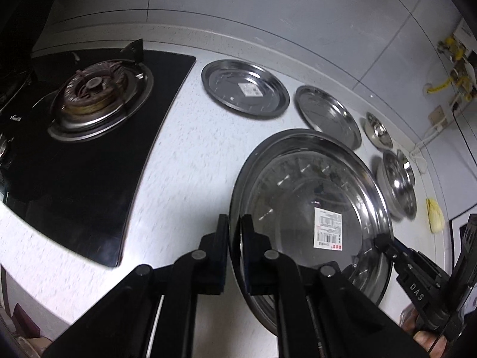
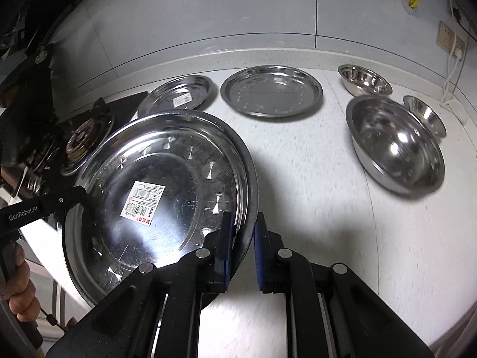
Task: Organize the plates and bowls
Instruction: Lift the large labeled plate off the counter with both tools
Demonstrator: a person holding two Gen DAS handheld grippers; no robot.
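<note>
Steel plates and bowls: sorting barely begun, nothing stacked yet.
Large labelled plate [image 2: 155,197] held up off the tabletop [image 2: 313,208]; left tool [image 1: 235,226] clamps its near rim, right tool [image 2: 243,229] straddles the opposite rim, jaws narrow, contact unclear. Ahead of the tools: second labelled plate [image 2: 179,95] and plain plate [image 2: 271,91] lying singly; three bowls [image 2: 396,146] beyond the right tool, separate.

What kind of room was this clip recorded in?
Most likely a home kitchen: a gas burner set in a black glass hob, a speckled countertop against a tiled wall, and steel plates and bowls laid out.
</note>
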